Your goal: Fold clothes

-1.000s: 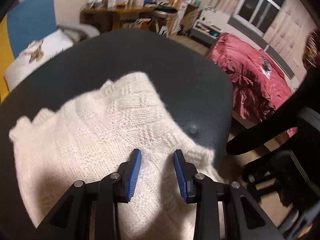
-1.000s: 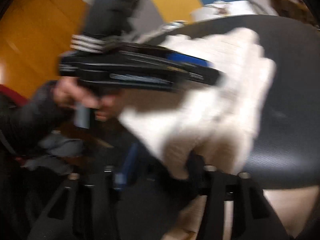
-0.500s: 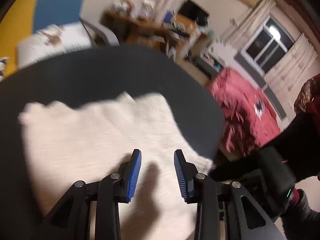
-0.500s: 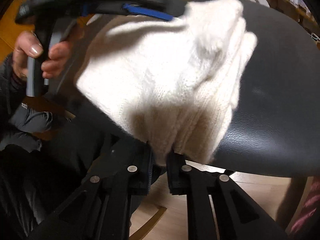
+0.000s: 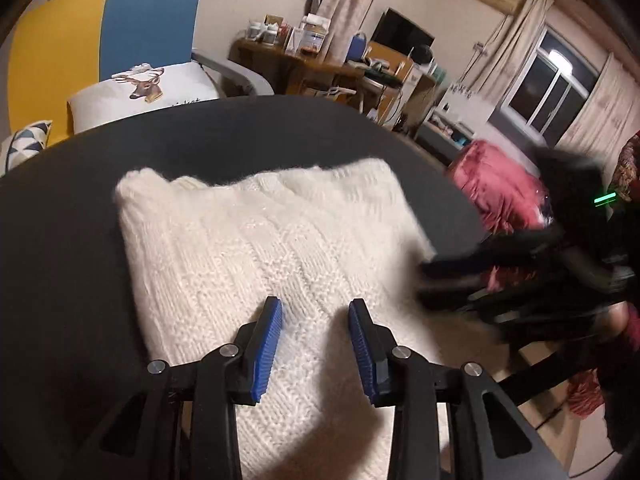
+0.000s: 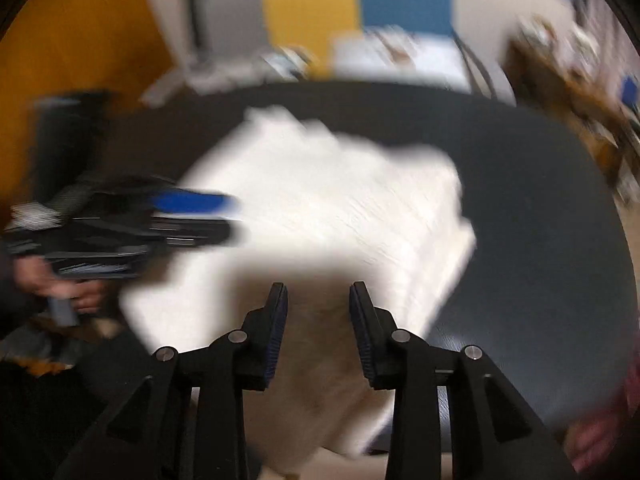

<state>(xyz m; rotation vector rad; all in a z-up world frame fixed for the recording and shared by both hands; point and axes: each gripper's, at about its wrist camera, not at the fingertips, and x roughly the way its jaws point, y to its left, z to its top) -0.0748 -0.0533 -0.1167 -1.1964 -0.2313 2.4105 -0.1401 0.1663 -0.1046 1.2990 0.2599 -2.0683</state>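
Left wrist view: white knit sweater (image 5: 272,248) lies folded on the round black desk (image 5: 72,208), near edge hanging off toward the camera. Left claw (image 5: 315,320) hovers over the sweater's near middle, jaws parted with a clear gap, blue pads not pinching any fabric, nothing held. Right claw (image 5: 448,276) shows as a dark blur at the sweater's right edge, beside the desk rim. Behind: a deer-print pillow (image 5: 148,84), a cluttered wooden table (image 5: 320,64), a red blanket (image 5: 496,184).

Right wrist view, heavily blurred: sweater (image 6: 340,208) sits in the middle of the black desk (image 6: 560,240), folded layers stacked on its right side, near part drooping over the rim. Right claw (image 6: 318,312) is above that near part, jaws opening, fabric below and behind the gap but no pad pressing it, so nothing gripped. Left claw (image 6: 192,216) comes in from the left over the sweater's left edge, held by a hand (image 6: 76,296).
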